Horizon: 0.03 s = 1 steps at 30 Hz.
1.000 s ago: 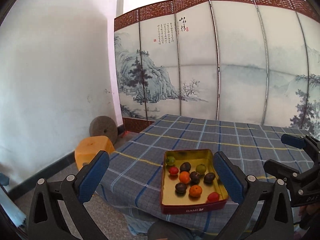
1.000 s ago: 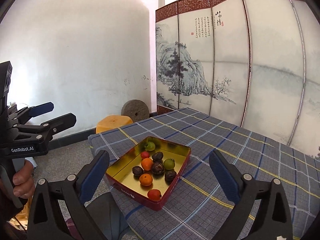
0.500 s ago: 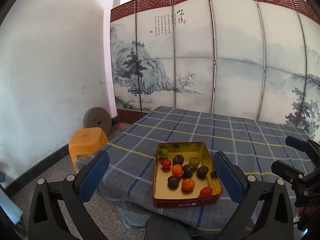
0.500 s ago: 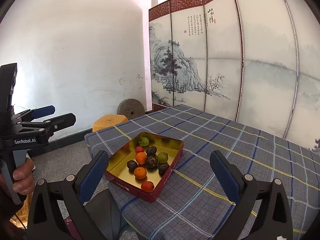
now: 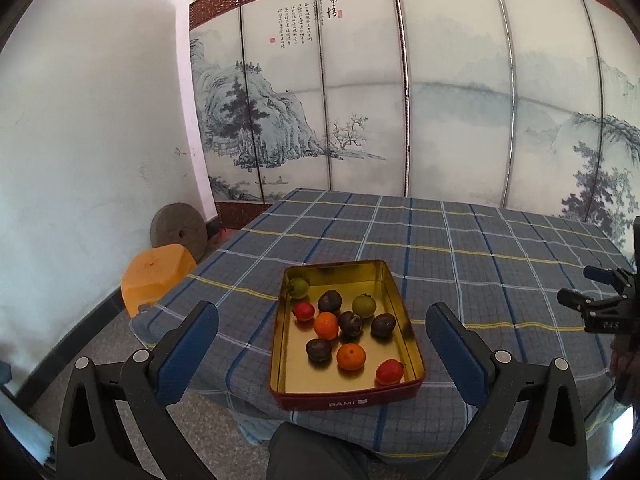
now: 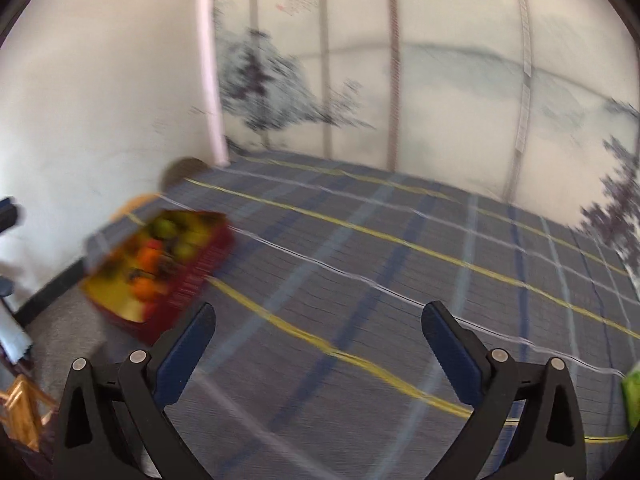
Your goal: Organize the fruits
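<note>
Both tongs spread, empty: left tongs, right tongs. Tin of fruits sits dead ahead of left, far left of right. Right view blurred; risk: clipping tin rim, skidding it off tabletop.

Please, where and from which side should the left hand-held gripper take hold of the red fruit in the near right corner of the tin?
Best from above, closing across the small round red fruit along the near wall: it sits close to the near and right walls of the red and gold metal tin, which block side access. The left hand-held gripper is open.
</note>
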### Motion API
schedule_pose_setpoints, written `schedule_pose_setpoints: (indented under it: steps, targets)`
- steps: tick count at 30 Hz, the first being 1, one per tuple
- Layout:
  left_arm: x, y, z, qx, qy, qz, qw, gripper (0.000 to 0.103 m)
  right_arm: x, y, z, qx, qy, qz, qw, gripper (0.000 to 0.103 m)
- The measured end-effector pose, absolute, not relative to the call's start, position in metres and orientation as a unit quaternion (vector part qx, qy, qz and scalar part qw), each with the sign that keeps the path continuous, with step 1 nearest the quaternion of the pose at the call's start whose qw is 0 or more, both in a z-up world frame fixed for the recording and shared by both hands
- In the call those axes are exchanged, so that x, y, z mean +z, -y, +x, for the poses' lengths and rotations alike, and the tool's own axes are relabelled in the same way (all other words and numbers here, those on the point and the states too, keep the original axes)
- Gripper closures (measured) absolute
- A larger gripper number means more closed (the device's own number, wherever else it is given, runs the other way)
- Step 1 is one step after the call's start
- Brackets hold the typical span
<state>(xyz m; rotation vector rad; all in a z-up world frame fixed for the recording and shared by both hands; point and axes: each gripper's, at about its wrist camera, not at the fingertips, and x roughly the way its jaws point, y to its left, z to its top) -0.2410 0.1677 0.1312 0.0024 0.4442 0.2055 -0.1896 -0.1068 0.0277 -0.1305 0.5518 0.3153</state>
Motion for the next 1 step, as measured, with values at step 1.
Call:
schedule_pose_setpoints:
  steps: [1]
  targets:
    - [0.1304,-0.1646,-0.2366,0.101,-0.223,0.005,0.969,0.000,0.0199,0.1225,-0.1764,0.130,-0.284,-0.072,0.947,0.000]
